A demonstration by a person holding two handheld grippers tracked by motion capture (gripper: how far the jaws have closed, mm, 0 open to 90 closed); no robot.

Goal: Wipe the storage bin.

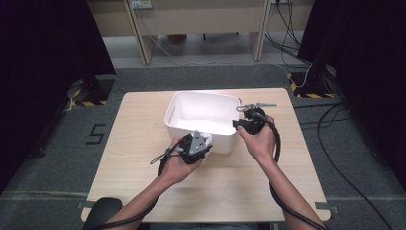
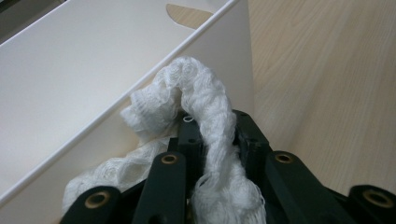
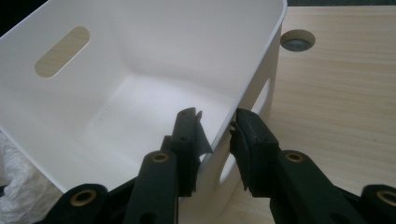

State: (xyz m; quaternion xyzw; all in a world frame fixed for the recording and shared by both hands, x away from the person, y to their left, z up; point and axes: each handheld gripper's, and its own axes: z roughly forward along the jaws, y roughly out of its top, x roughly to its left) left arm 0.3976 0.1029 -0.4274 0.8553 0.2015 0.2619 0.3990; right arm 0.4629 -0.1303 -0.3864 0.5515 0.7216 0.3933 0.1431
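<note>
Hanging bunched between the left gripper's (image 2: 212, 140) jaws, a white knitted cloth (image 2: 205, 102) sits just outside the near wall of the white bin (image 1: 191, 125), at its lower edge in the high view. Jaws are closed tight on the cloth; part of it bulges above the jaw tips, the rest trails down beside the left hand (image 1: 179, 163). Cloth touches or nearly touches the bin's rim; cannot tell which. Right gripper (image 3: 215, 128) straddles the bin's right-hand wall near its slot handle, one jaw inside, one outside, pads on the wall. Bin interior bare, standing on a pale wooden table (image 1: 143, 143). A round grommet hole (image 3: 297, 40) lies in the tabletop just beyond the bin.
</note>
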